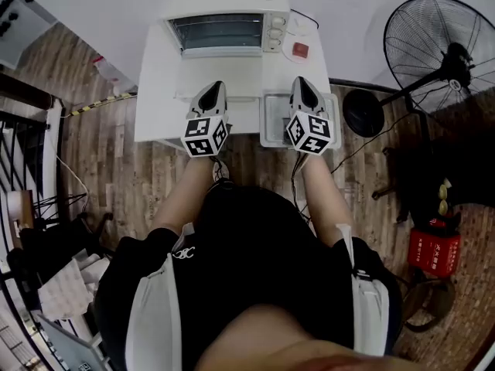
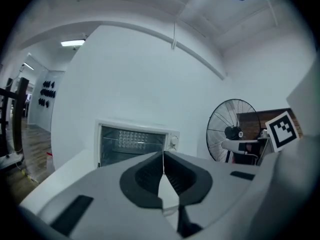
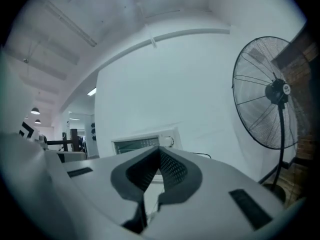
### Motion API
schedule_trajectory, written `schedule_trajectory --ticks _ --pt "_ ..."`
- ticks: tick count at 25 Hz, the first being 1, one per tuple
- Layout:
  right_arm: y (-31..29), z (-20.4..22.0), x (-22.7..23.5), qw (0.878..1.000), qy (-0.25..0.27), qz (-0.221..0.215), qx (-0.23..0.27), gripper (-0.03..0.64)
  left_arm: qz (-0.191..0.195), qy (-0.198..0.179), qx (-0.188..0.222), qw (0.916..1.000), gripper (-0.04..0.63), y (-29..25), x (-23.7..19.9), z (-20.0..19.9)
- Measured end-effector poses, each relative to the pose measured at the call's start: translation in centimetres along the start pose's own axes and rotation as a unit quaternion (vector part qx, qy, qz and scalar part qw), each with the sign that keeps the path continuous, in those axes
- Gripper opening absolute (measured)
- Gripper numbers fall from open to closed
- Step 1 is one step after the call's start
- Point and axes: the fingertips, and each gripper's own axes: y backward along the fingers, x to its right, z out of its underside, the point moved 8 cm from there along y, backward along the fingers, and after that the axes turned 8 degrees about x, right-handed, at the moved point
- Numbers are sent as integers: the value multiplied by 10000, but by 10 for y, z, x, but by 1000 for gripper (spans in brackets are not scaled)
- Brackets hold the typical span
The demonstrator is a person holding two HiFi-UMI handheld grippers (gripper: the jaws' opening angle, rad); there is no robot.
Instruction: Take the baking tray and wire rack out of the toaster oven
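The toaster oven (image 1: 228,31) stands at the far end of a white surface (image 1: 158,91), against the wall, with its glass front facing the person and its knobs on its right side. The baking tray (image 1: 272,126) is out of the toaster oven. It lies flat on the surface in front of it, toward the near edge and on the knob side. I cannot make out the wire rack in any view.

Both claws hang above the near part of the surface, in front of the toaster oven and pointing toward it. The left claw (image 1: 216,86) is opposite the glass front. Its own view shows the jaws pressed together with nothing between them (image 2: 163,156), and the toaster oven (image 2: 131,145) just past the tips. The right claw (image 1: 302,82) is over the baking tray, apart from it. Its jaws are also closed and empty (image 3: 159,151), with the toaster oven (image 3: 142,145) beyond.

A small red item (image 1: 300,50) sits on the surface just beside the knob side of the toaster oven. A standing fan (image 1: 437,52) is on the floor, well off to that same side.
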Motion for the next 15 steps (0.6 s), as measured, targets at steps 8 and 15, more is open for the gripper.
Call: schedule_trajectory --ticks 8,15 --pt "-60 2 -55 9989 132 -438 -54 2 -245 -278 182 9991 17 -9 -51 -32" --pt "-106 6 -97 9980 173 -603 -40 2 -376 -181 277 9987 17 -22 -98 -45"
